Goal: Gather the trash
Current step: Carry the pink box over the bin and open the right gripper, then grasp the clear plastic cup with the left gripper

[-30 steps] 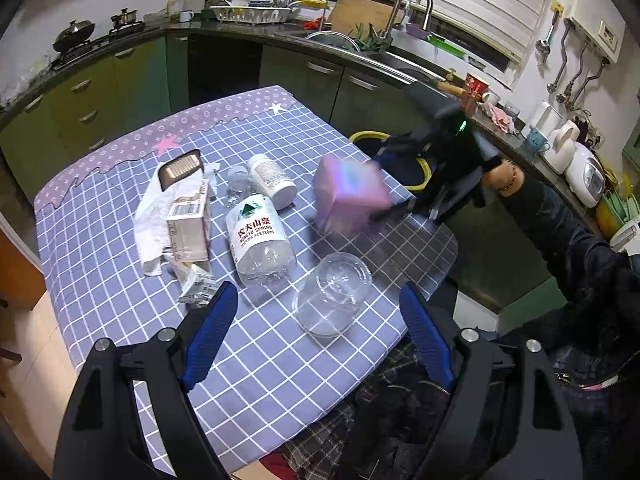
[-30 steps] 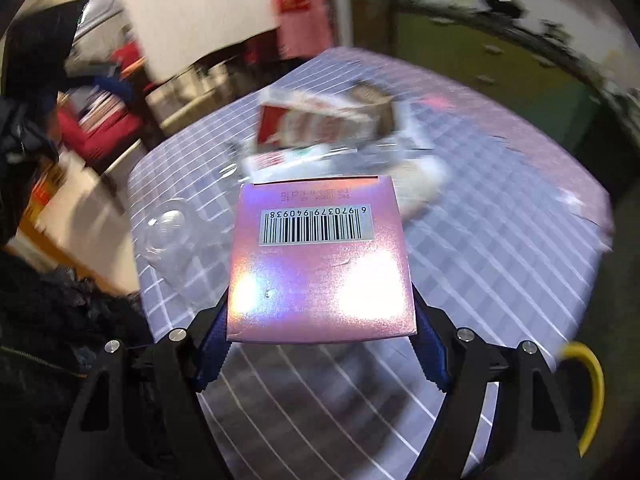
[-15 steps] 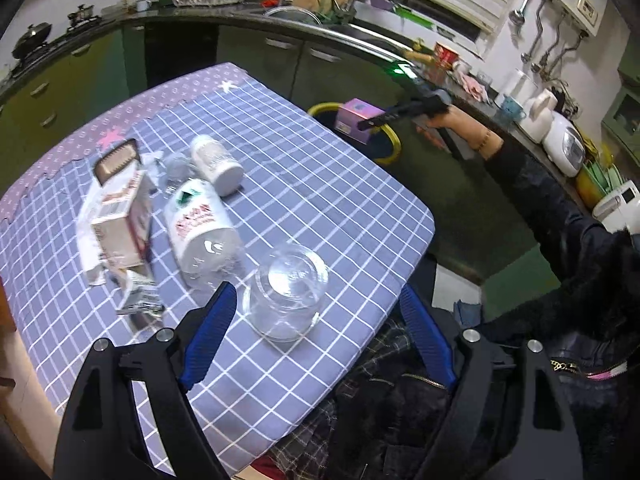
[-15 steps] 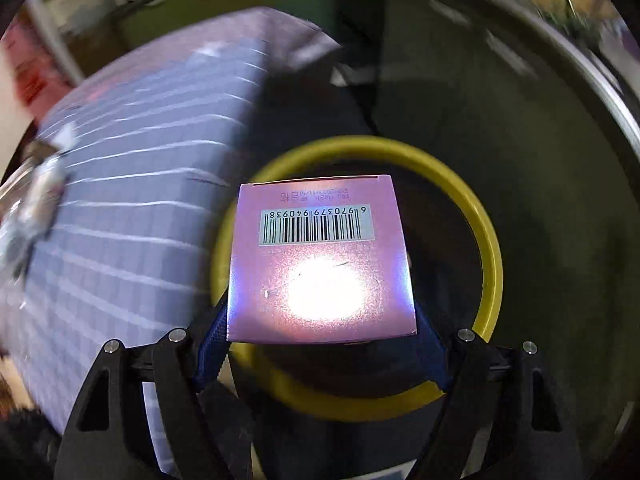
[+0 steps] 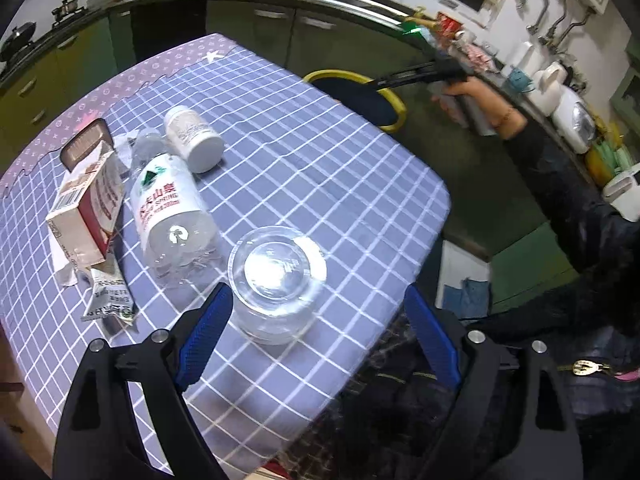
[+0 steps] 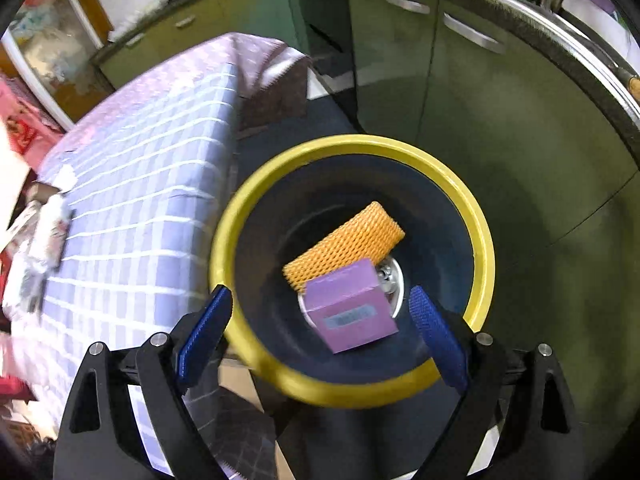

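— Over the near edge of the table (image 5: 320, 168), what does the left wrist view give?

— The left gripper (image 5: 316, 332) hangs with its jaws wide apart and nothing between them, a clear plastic cup (image 5: 276, 276) lying just ahead by the near edge. Toward the left edge are a water bottle (image 5: 168, 216), a white pill bottle (image 5: 194, 138) beyond it, a carton (image 5: 86, 210) and a foil wrapper (image 5: 108, 294). Off the far right corner stands the yellow-rimmed bin (image 5: 394, 114), with the right gripper (image 5: 380, 84) held over it.

— And the right wrist view?

— It looks straight down into the bin (image 6: 480, 240). The right gripper (image 6: 320, 324) is spread open and empty. The pink box (image 6: 352, 308) sits inside the bin, leaning against an orange foam net (image 6: 344, 244), with a metal can end showing beside them.

— So which step is this?

— I judge the box drop done; five pieces are left on the table.

— Next move?

— Likely the cup, nearest the left jaws. It's thin and on its side, so it calls for a gentle squeeze across the wall or it may crush or roll off the edge. The path to the bin looks clear.
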Demonstrator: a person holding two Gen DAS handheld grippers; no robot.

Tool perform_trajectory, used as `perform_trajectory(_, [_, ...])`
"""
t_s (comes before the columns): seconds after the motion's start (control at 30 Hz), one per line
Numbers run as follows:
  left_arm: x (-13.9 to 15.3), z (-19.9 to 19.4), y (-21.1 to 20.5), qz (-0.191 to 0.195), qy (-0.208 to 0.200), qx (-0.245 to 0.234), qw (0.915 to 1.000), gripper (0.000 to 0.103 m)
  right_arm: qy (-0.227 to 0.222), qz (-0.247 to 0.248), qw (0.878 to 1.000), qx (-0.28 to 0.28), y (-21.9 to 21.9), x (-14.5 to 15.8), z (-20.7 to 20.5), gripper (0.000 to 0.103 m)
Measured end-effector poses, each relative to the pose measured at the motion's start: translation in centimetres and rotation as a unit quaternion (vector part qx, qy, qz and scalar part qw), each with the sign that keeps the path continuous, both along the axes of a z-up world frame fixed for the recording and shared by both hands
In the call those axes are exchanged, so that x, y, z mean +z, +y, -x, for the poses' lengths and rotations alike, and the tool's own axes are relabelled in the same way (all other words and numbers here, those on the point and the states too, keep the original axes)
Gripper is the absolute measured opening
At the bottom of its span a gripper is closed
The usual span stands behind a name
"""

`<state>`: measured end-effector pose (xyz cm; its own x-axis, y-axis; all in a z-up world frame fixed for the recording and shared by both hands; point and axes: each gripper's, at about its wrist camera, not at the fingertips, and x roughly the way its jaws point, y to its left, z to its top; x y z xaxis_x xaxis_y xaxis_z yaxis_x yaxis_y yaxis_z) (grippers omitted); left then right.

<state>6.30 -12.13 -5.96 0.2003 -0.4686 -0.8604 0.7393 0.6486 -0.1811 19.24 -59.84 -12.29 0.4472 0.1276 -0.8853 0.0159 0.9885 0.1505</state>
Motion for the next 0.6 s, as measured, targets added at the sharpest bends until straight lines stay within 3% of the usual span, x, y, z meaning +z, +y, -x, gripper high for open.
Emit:
perform_trajectory(0.37, [-2.8,-1.8,-0.7,-0.008,0.002,0.014,0.9999,0.082,-0.026,-0.008,0.999,0.038,3.7,2.1,4.5,0.090])
perform_trajectory(0.6, [-3.9,-2.1,-1.3,-0.012,-0.004,0.013,0.9998,0.064,-0.026,-0.012,0.999,0.045,4.4,1.9,4.3,0.090])
